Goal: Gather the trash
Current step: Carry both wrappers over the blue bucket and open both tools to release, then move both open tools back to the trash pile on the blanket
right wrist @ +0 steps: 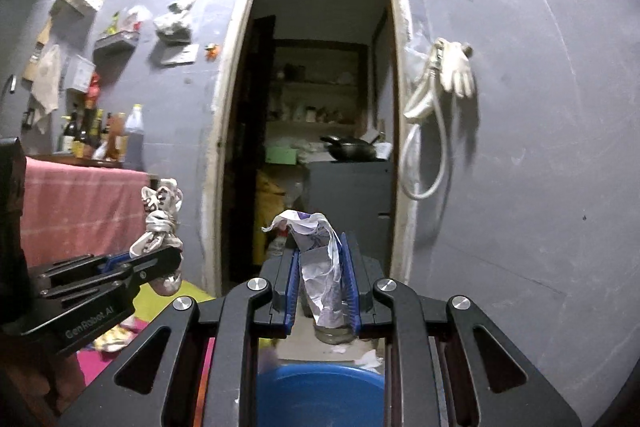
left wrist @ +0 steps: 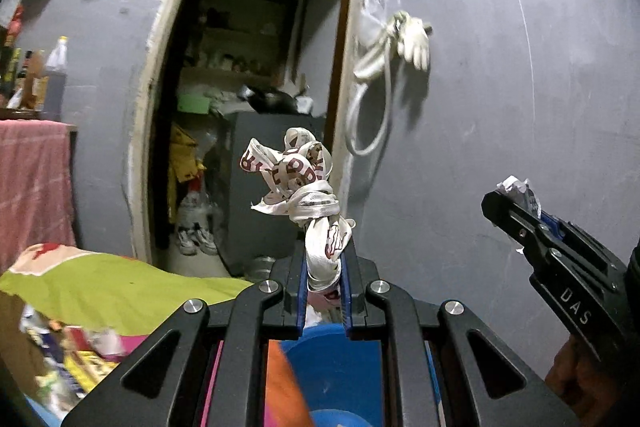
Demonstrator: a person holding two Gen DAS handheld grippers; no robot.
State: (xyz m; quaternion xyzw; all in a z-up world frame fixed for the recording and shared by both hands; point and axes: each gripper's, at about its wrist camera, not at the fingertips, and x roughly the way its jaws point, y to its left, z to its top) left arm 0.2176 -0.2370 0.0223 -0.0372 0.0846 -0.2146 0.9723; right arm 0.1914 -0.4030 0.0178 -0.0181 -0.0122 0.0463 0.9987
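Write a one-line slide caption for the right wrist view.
Right gripper clamps a crumpled wrapper above a blue basin, facing an open doorway.

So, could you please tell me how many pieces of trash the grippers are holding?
2: a knotted white printed plastic bag in the left gripper, a crumpled white paper wrapper in the right gripper.

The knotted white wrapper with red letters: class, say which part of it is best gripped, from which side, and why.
Probably the twisted tail below the knot, entered from beneath. On the knotted wrapper that stem is narrow enough to fit between the pads; the loops above flare wide and loose. The left gripper already pinches it there.
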